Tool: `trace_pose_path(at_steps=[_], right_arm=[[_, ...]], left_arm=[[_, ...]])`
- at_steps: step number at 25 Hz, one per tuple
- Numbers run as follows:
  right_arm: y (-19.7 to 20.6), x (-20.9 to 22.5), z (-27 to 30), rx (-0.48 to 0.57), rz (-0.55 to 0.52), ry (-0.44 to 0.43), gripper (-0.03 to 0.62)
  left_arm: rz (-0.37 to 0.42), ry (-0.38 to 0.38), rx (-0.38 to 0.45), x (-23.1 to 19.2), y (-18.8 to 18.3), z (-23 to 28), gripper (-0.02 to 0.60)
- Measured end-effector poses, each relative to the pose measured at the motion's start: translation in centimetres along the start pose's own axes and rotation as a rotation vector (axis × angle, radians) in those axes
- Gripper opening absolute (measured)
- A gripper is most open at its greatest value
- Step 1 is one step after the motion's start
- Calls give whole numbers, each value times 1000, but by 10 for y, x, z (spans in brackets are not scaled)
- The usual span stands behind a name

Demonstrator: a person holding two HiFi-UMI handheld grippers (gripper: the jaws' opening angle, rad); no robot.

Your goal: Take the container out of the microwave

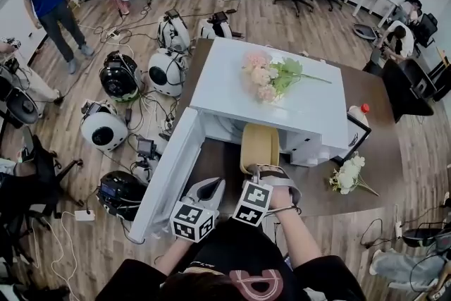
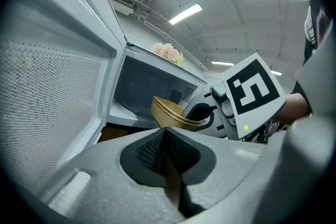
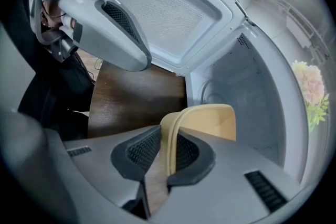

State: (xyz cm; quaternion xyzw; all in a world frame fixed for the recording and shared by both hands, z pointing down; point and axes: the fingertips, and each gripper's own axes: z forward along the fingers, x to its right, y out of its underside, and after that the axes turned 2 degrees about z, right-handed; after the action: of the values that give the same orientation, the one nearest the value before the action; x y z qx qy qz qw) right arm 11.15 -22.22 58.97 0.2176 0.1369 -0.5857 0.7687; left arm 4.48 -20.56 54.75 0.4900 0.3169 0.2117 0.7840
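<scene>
Right gripper view alone shows fingers [image 3: 137,152] pinching the container [image 3: 210,122] rim.

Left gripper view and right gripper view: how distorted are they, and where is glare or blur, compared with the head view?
Left gripper view: strong fisheye, black corners, ceiling lights blown out. Right gripper view: same curving, microwave door bowed, container sharp. Head view: evenly lit, mild curving at edges.

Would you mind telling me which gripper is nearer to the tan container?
The right. The right gripper has its jaws clamped on the rim of the container at the mouth of the microwave; the left gripper, jaws together and empty, sits alongside, not touching it.
</scene>
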Motion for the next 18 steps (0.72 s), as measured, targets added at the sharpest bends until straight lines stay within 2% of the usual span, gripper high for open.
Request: trace_pose_path(at_steps=[13, 18], right_arm=[[14, -27, -4, -25, 117, -20, 57], [23, -36, -4, -57, 131, -23, 54]], left_arm=[[24, 64, -27, 13, 3, 8, 9], [35, 90, -38, 18, 4, 11, 9]])
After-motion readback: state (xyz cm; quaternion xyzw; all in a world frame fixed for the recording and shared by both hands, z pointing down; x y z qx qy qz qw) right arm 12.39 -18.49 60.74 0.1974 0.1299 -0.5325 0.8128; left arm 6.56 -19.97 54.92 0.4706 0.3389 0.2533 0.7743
